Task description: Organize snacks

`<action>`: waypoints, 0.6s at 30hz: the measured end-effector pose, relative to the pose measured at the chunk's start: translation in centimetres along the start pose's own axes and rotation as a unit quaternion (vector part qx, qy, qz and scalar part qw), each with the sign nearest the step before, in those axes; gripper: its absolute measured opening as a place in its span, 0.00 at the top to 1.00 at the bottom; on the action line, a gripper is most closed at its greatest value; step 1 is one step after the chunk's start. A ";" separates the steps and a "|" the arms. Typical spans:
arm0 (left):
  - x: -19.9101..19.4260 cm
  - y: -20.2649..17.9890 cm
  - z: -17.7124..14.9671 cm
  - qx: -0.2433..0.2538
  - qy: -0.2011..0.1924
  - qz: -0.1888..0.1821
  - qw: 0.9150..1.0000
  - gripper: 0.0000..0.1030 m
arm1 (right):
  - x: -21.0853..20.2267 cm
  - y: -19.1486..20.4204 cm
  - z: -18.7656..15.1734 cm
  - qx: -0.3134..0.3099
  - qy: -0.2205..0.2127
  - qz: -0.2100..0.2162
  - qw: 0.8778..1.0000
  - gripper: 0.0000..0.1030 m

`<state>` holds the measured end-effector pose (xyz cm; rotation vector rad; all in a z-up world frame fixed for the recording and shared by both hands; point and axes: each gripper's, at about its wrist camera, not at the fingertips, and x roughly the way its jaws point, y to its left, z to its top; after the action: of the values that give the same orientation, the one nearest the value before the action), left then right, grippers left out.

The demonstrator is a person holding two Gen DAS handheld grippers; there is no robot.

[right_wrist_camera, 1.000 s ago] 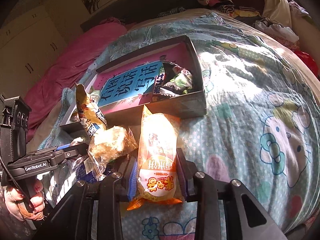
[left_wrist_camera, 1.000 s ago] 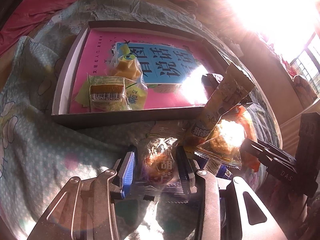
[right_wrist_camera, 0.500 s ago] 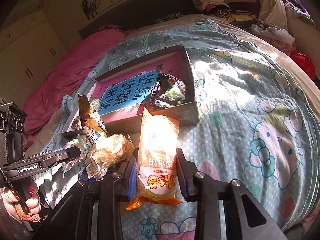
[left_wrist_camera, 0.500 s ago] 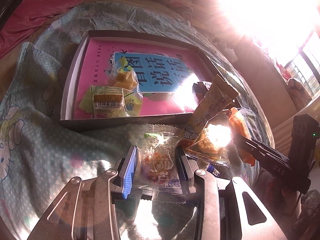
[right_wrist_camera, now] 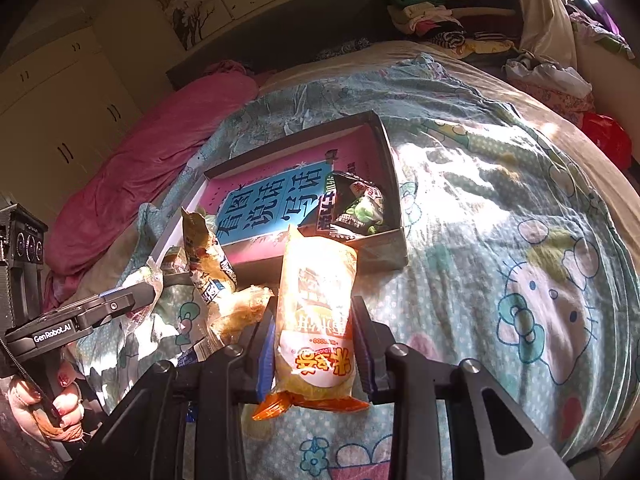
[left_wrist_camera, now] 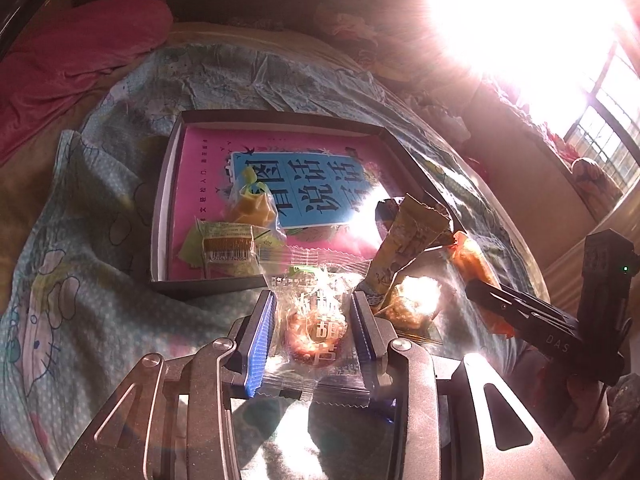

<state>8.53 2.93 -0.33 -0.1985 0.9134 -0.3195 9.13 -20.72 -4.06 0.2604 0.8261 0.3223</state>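
Note:
My left gripper (left_wrist_camera: 314,316) is shut on a clear-wrapped round snack (left_wrist_camera: 316,332), held just above the bedspread in front of the grey box (left_wrist_camera: 164,184). In the right wrist view the left gripper (right_wrist_camera: 136,296) shows at the far left, a hand under it. My right gripper (right_wrist_camera: 314,328) is shut on a tall orange snack bag (right_wrist_camera: 316,300), its top leaning toward the box (right_wrist_camera: 394,200). The box has a pink and blue book (left_wrist_camera: 316,188) on its floor, with yellow-green packets (left_wrist_camera: 228,240) at its near left and a dark snack bag (right_wrist_camera: 352,204) in its right corner.
A yellow stick pack (left_wrist_camera: 408,248) and a golden pastry packet (left_wrist_camera: 412,304) lie loose between my grippers. A cartoon-print bedspread (right_wrist_camera: 520,260) covers the bed. A pink quilt (right_wrist_camera: 152,160) lies at the far left, piled clothes (right_wrist_camera: 440,24) behind. Sun glare (left_wrist_camera: 520,8) whitens the upper right.
The left gripper rose with the clear-wrapped snack, lifting it off the bedspread, so the box looks farther and smaller. The right gripper kept hold of the orange bag and barely moved.

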 end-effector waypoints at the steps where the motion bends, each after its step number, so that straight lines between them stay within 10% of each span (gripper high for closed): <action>1: -0.1 0.0 0.0 0.000 -0.002 0.002 1.000 0.62 | -0.1 0.1 0.0 -0.001 -0.001 0.000 1.000 0.67; 18: -0.6 0.0 0.4 0.013 -0.030 0.012 0.999 0.62 | -1.6 0.8 1.9 -0.004 -0.033 0.013 0.999 0.67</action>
<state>8.49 3.17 0.32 -0.1734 0.8511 -0.3014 9.42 -20.73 -1.49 0.2732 0.7573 0.3402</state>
